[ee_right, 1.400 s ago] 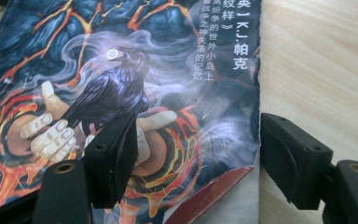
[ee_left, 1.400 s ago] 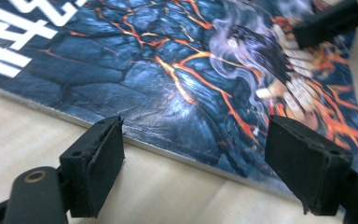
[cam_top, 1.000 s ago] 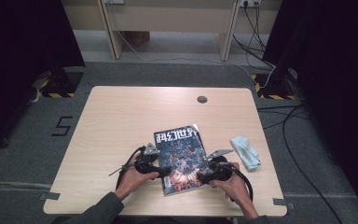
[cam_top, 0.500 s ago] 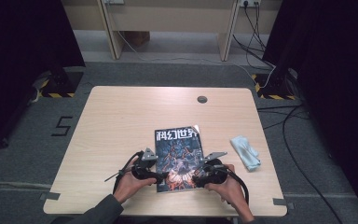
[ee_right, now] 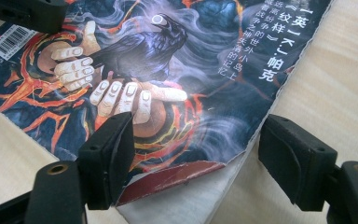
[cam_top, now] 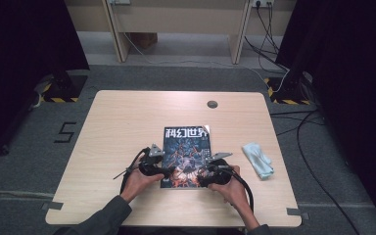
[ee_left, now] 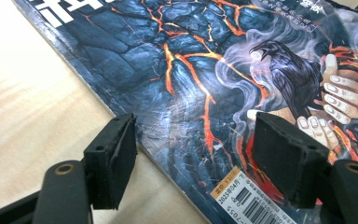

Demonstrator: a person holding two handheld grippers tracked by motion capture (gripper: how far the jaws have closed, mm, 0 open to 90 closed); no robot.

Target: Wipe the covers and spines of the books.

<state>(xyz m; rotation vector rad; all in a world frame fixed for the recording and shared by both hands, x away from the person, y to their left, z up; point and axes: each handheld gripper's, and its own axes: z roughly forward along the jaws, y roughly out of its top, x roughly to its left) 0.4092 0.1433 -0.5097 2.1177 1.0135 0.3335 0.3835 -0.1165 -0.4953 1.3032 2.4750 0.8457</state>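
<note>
Left gripper view showed the left tool (ee_left: 193, 161) spread wide, its jaws straddling the spine edge of the magazine (ee_left: 205, 70) near the barcode corner, holding nothing. Right gripper view showed the right tool (ee_right: 196, 161) equally wide apart, bracketing the opposite lower corner, where the cover (ee_right: 168, 179) curled up and bared its red underside. The magazine lay flat near the front of the surface (cam_top: 122, 122), a pale blue cloth (cam_top: 257, 159) well apart to its right. To do this well, I judged, one jaw should slide under that lifted cover before closing, while the other tool steadies the spine.
</note>
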